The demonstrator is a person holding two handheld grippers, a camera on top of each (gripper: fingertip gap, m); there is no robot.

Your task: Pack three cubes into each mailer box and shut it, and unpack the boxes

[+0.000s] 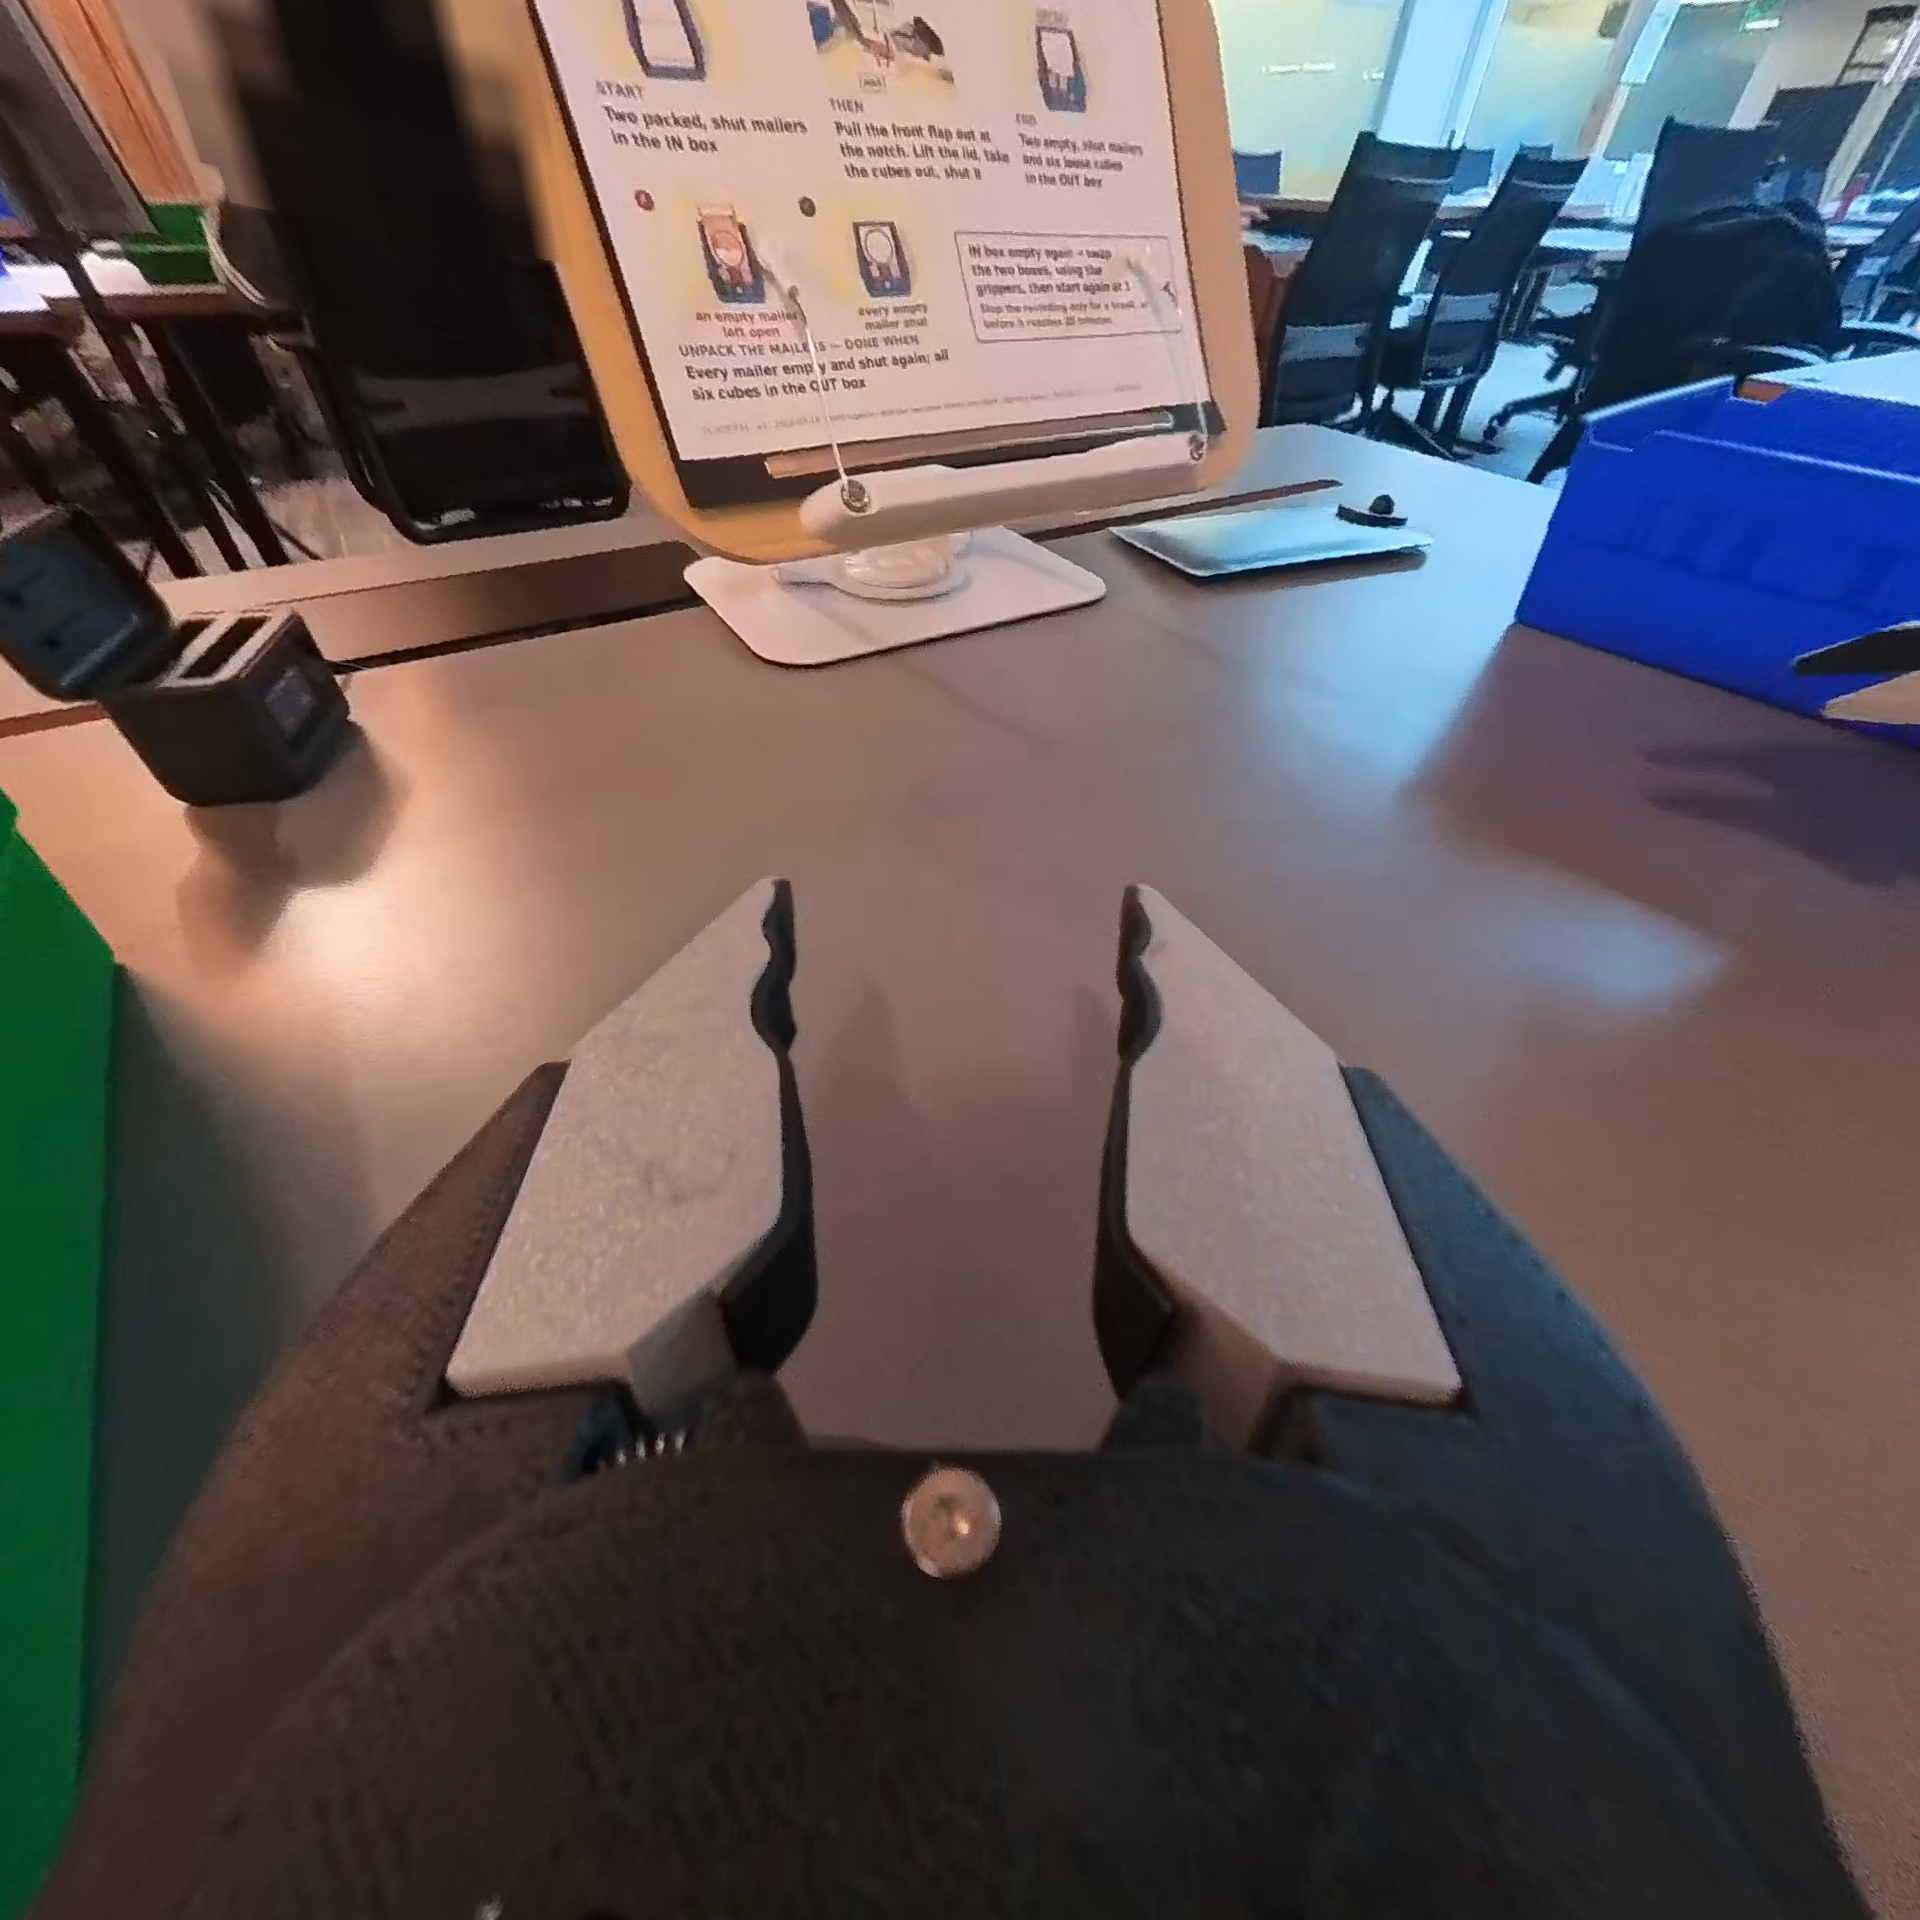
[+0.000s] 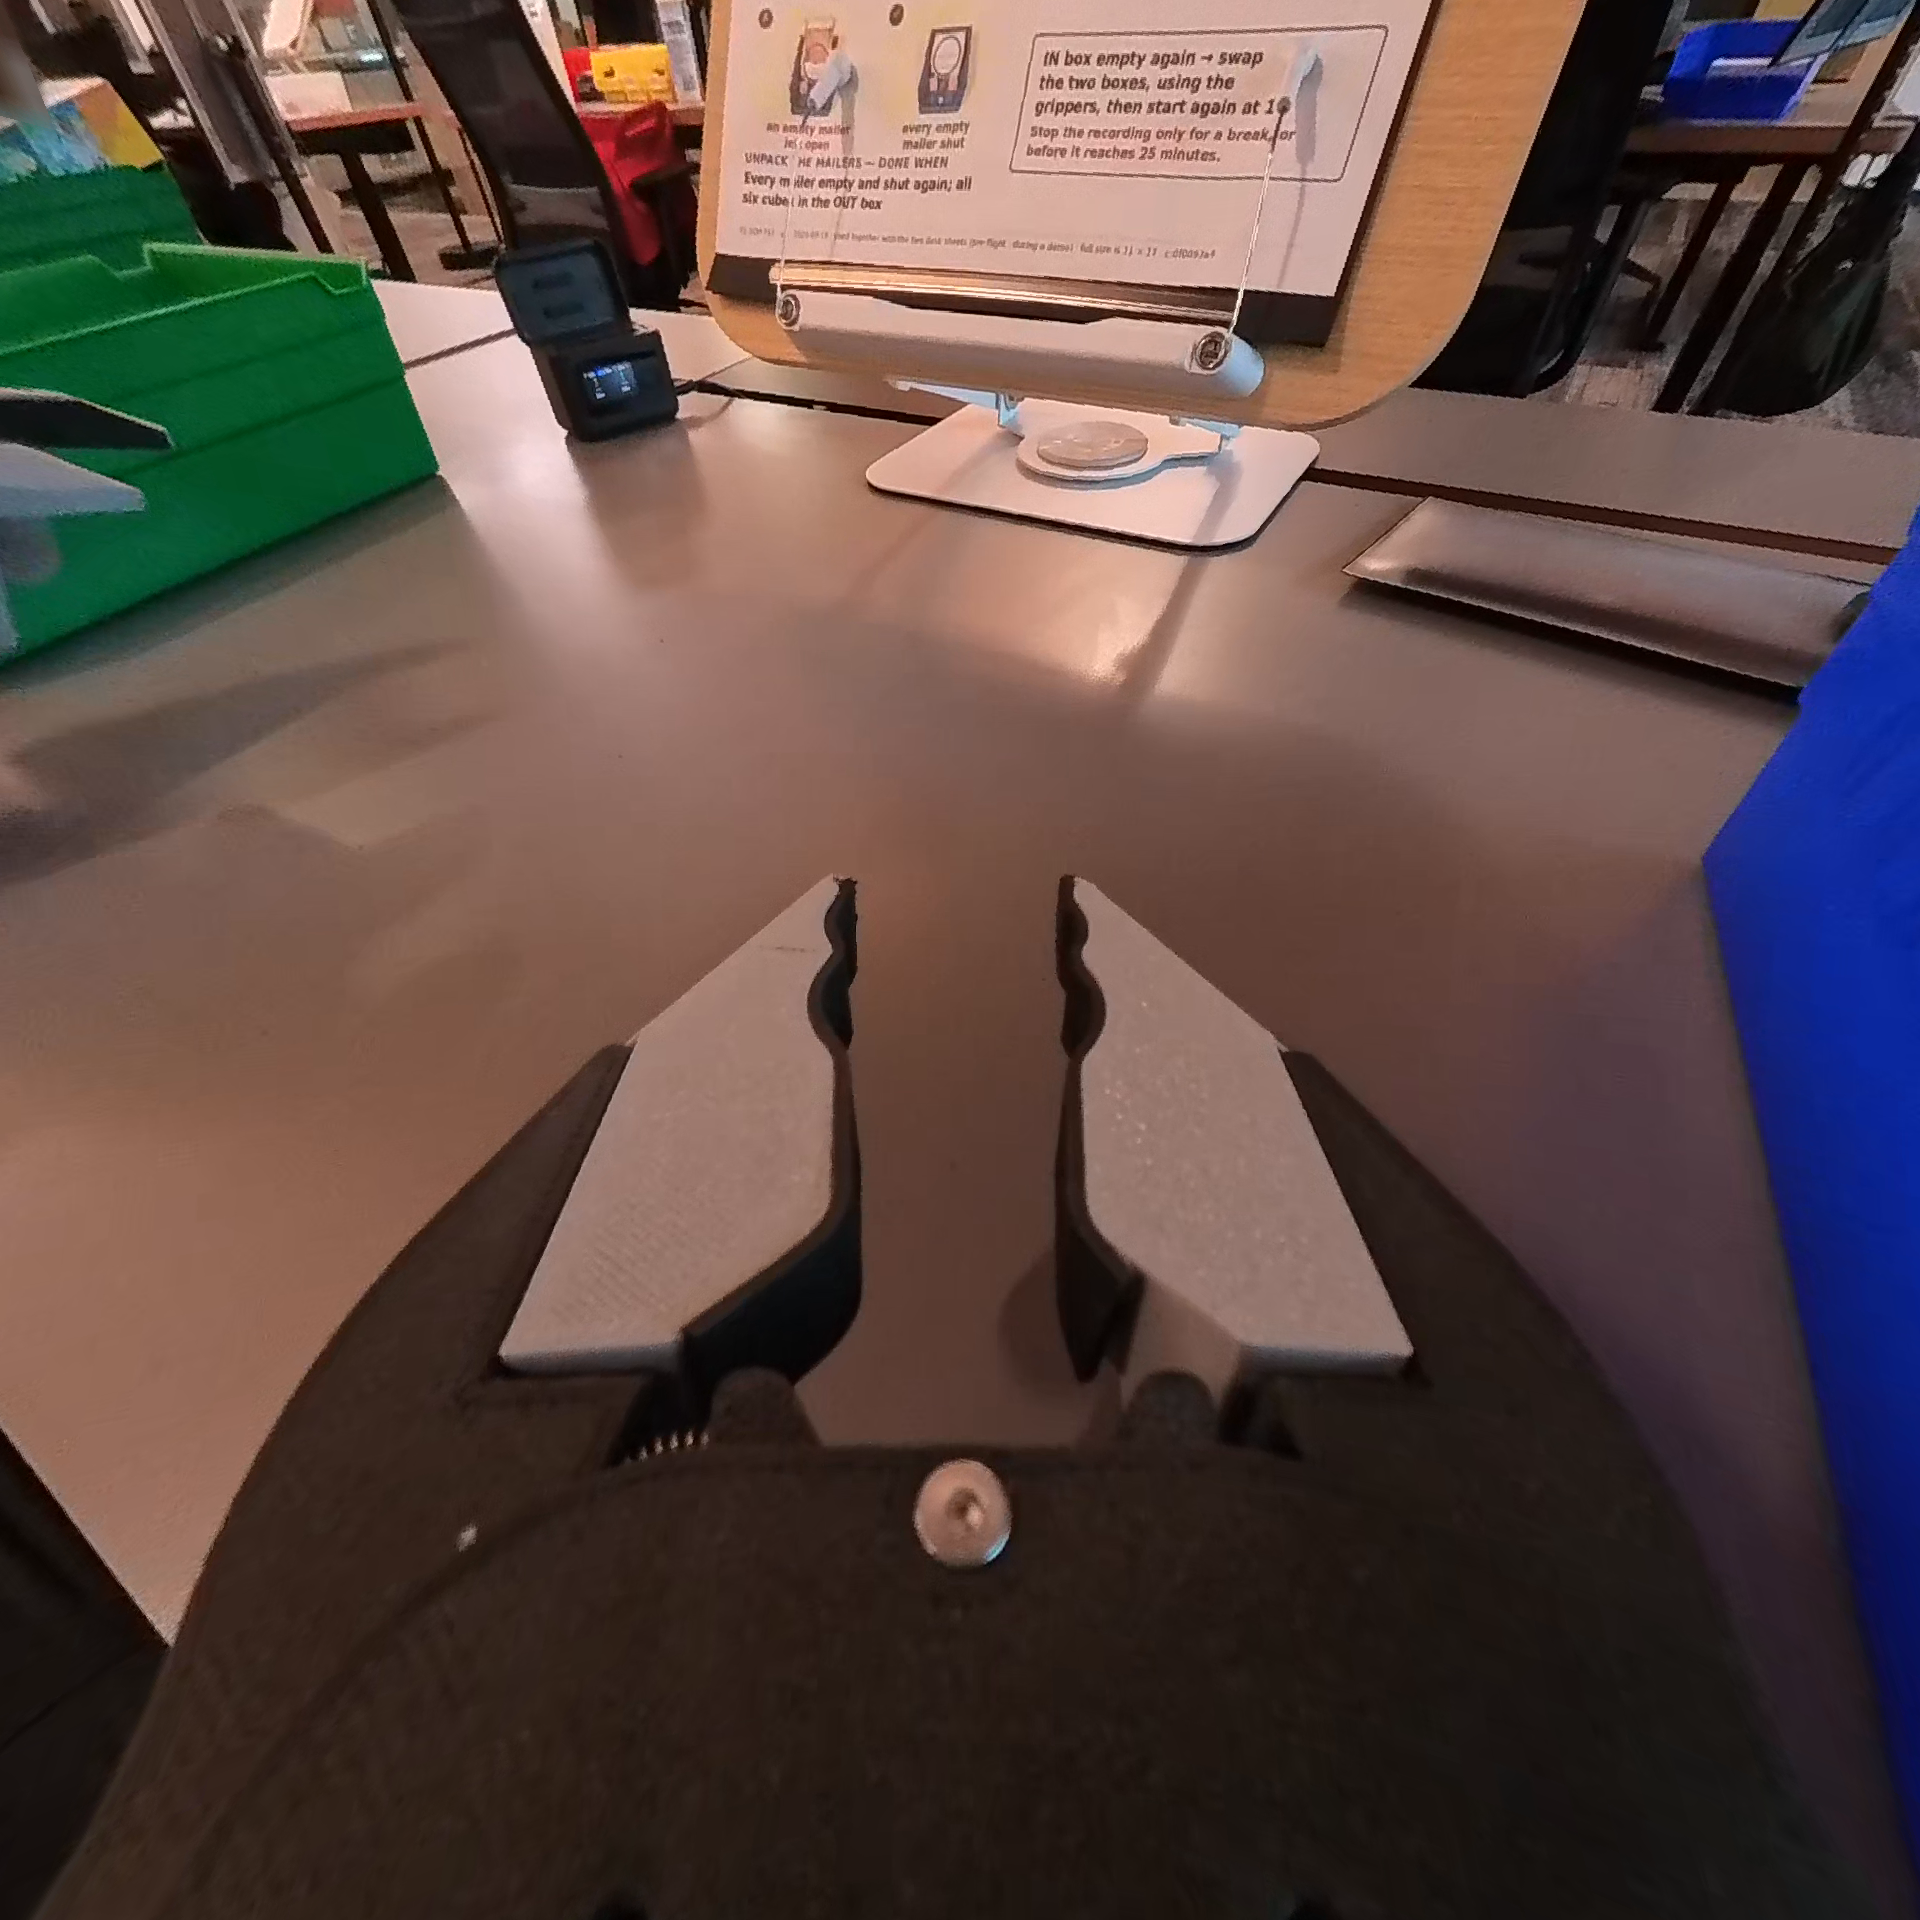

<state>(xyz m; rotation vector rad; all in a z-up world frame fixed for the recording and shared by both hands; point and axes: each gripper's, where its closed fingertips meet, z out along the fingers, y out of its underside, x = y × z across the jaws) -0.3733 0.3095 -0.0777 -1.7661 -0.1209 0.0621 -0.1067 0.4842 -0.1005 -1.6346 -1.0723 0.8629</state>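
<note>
No mailer box or cube shows in either view. My left gripper (image 1: 956,904) is open and empty, low over the grey table (image 1: 1039,748). My right gripper (image 2: 956,894) is open and empty, also low over the table (image 2: 727,727). A green bin (image 2: 208,416) stands at the left in the right wrist view and fills the left edge of the left wrist view (image 1: 47,1143). A blue bin (image 1: 1704,561) stands at the right in the left wrist view and fills the right edge of the right wrist view (image 2: 1839,1039). The insides of both bins are hidden. The other gripper's fingertips (image 1: 1870,675) show at the right edge, and at the left edge (image 2: 62,457) of the right wrist view.
An instruction sheet on a wooden stand with a white base (image 1: 894,592) stands at the back middle (image 2: 1091,468). A small black case with its lid up (image 1: 239,696) sits at the back left (image 2: 603,364). A flat silver pouch (image 1: 1268,540) lies at the back right (image 2: 1600,592). Office chairs stand beyond the table. My hands' fingertips stand some 35 cm from each other.
</note>
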